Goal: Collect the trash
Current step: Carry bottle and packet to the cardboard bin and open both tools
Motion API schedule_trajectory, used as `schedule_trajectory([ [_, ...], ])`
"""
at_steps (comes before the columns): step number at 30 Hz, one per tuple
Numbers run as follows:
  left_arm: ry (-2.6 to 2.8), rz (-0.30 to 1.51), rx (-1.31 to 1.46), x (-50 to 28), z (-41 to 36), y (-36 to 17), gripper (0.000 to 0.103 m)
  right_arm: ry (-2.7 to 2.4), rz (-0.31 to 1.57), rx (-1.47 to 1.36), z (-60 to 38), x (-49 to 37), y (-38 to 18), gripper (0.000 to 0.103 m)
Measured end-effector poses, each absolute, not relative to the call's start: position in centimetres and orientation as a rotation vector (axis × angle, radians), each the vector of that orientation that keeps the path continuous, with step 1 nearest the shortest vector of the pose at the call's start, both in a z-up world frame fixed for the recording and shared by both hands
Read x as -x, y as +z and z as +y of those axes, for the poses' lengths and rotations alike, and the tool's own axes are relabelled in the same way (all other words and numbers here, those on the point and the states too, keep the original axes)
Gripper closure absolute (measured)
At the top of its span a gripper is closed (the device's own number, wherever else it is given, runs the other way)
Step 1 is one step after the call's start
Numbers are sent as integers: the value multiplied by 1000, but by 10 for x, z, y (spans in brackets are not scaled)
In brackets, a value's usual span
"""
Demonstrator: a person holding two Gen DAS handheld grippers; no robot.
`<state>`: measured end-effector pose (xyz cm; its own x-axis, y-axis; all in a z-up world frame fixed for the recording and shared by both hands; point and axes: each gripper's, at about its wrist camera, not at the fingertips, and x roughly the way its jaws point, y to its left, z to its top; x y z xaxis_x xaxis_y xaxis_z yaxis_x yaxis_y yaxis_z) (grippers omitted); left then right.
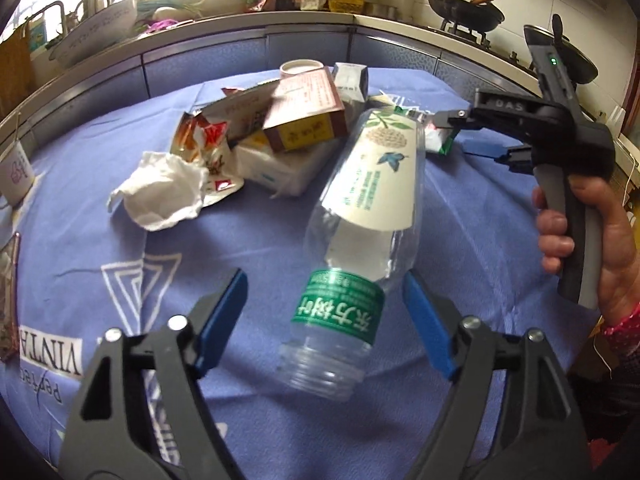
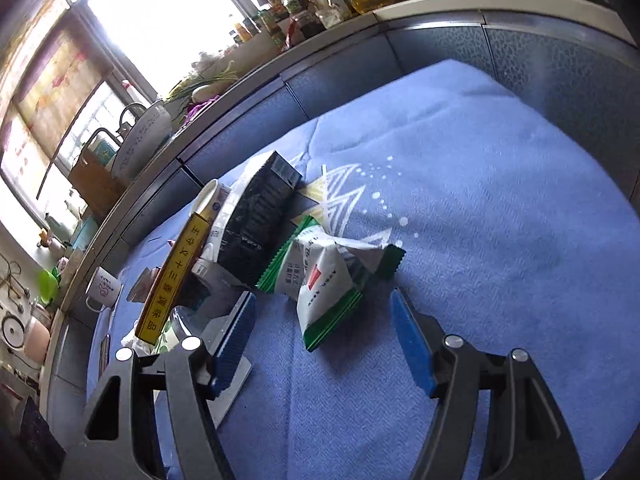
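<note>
An empty clear plastic bottle (image 1: pixel 360 224) with a green neck label lies on the blue tablecloth (image 1: pixel 260 256), its open mouth towards me. My left gripper (image 1: pixel 324 316) is open, its blue pads on either side of the bottle's neck, not touching it. Behind lie a crumpled white tissue (image 1: pixel 160 192), a torn red snack wrapper (image 1: pixel 204 140) and a brown and yellow carton (image 1: pixel 308 112). My right gripper (image 2: pixel 324 344) is open just short of a white and green wrapper (image 2: pixel 324 280). It also shows in the left wrist view (image 1: pixel 476 136), at the wrapper (image 1: pixel 440 136).
A dark box (image 2: pixel 260 216), a paper cup (image 2: pixel 210 200) and the yellow-edged carton (image 2: pixel 172 280) lie left of the wrapper. A white mug (image 2: pixel 103 289) stands at the table's far edge. The kitchen counter (image 1: pixel 240 28) with bottles, a basin and woks runs behind the table.
</note>
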<state>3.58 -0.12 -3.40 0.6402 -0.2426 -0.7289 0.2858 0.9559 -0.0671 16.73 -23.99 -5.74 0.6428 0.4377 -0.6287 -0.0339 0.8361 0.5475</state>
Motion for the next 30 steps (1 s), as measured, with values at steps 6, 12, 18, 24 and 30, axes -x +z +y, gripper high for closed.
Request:
schedule_trajectory([
  [6,-348,838,-91,-32,-15,-37,63,320,841,-612,-237,-175,-65,94],
  [12,-415,800,-29,-27,-16,-18,64,322,719,-592,-258,-133,-38,97],
  [18,-541,776,-34,-39,-58,1,64,208,602,-571,-320,-81,-23,97],
  [24,-711,752,-52,-68,-140,14,64,0,537,-560,-400,-35,-27,97],
  [30,-901,751,-126,-79,-245,19,64,-206,497,-590,-478,4,-41,97],
])
